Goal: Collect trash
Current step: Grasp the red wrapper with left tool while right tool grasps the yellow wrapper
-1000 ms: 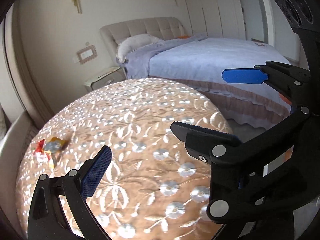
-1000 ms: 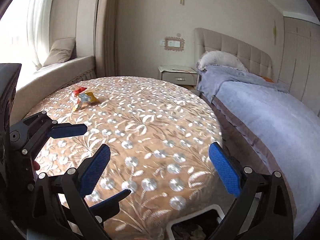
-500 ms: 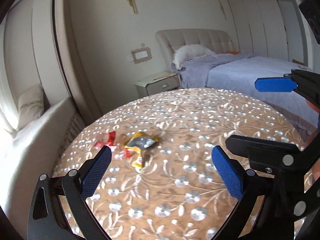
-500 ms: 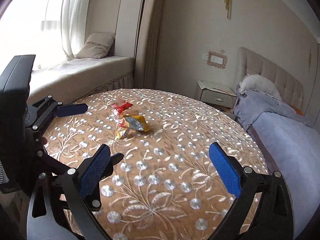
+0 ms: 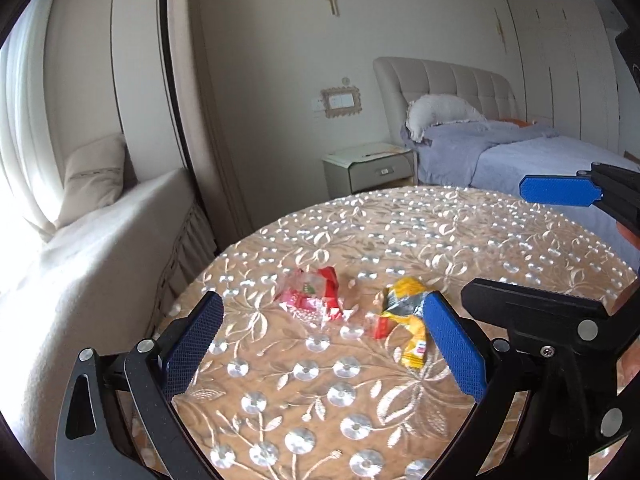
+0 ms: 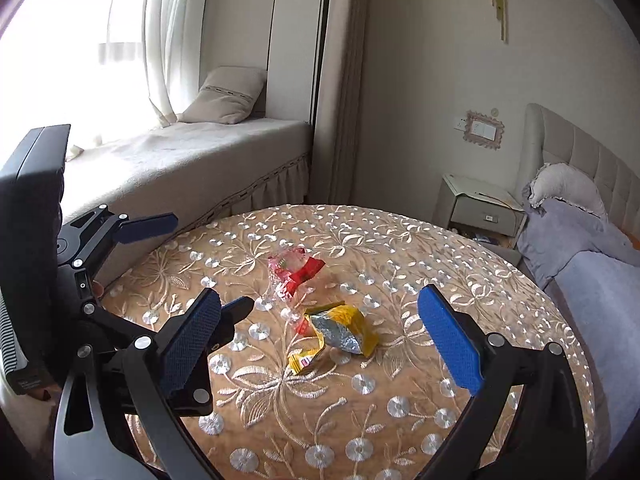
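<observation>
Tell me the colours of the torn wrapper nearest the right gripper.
The wrapper is yellow outside with a silver foil lining, plus a small red patch; clearest in the right wrist view.

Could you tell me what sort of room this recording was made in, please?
Most likely a home bedroom: a made bed with a padded headboard, a nightstand beside it, and a cushioned window seat by the curtains. The wrappers lie on a round table with an embroidered cloth.

The left gripper [image 5: 324, 344] hung with jaws spread wide, empty. At its three o'clock the right gripper [image 6: 320, 336] hung level, jaws likewise wide apart and empty.
</observation>
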`<state>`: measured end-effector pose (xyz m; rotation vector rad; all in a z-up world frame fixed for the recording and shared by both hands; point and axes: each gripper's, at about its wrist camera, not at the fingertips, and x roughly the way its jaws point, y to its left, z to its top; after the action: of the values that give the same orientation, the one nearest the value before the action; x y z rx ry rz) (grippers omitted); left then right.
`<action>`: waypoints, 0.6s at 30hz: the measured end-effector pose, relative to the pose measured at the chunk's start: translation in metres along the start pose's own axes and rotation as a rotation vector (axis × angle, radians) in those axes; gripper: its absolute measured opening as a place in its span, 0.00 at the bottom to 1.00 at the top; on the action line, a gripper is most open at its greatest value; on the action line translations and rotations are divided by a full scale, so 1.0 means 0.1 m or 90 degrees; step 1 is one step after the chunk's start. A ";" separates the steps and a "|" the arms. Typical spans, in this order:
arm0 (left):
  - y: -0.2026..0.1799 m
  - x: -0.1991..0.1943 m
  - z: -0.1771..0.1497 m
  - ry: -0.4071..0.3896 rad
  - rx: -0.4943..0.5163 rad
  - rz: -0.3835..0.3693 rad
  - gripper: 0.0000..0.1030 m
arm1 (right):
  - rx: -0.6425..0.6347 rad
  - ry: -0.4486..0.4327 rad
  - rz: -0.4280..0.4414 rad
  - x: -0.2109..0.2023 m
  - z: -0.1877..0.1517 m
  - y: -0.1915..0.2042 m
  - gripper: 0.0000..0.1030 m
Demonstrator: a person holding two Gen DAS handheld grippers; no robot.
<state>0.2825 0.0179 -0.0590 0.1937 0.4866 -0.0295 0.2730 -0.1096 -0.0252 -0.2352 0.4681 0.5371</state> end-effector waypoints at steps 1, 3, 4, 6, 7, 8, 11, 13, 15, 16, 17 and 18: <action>0.06 0.09 -0.01 0.010 0.002 0.009 0.95 | -0.003 0.012 0.005 0.09 0.00 0.00 0.95; 0.19 0.25 -0.04 0.028 -0.002 0.017 0.95 | -0.007 0.032 0.016 0.24 -0.02 -0.01 0.95; 0.26 0.31 -0.06 0.030 -0.009 0.022 0.95 | -0.014 0.042 0.020 0.32 -0.03 0.00 0.95; 0.37 0.45 -0.06 0.033 -0.020 0.049 0.96 | -0.021 0.050 0.014 0.43 -0.05 -0.01 0.95; 0.41 0.50 -0.06 0.035 -0.027 0.052 0.96 | -0.019 0.059 0.022 0.49 -0.05 -0.03 0.95; 0.44 0.58 -0.05 0.045 -0.033 0.043 0.96 | -0.016 0.068 0.031 0.54 -0.06 -0.05 0.95; 0.46 0.79 0.00 0.079 -0.039 0.004 0.96 | -0.015 0.089 0.035 0.70 -0.12 -0.13 0.95; 0.42 0.93 0.02 0.099 -0.033 -0.009 0.95 | -0.025 0.108 0.034 0.81 -0.17 -0.14 0.95; 0.37 1.04 0.04 0.106 -0.022 -0.008 0.95 | -0.038 0.121 0.020 0.91 -0.20 -0.15 0.95; 0.36 1.08 0.06 0.106 -0.018 -0.006 0.95 | -0.039 0.126 0.019 0.95 -0.21 -0.17 0.95; 0.35 1.13 0.07 0.111 -0.020 -0.012 0.95 | -0.036 0.133 0.022 0.98 -0.22 -0.20 0.95; 0.36 1.17 0.08 0.116 -0.026 -0.028 0.95 | -0.030 0.143 0.036 1.02 -0.23 -0.24 0.95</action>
<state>0.3928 0.0540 -0.1001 0.1461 0.6727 -0.0453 0.3548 -0.0924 -0.0927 -0.3299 0.6831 0.5800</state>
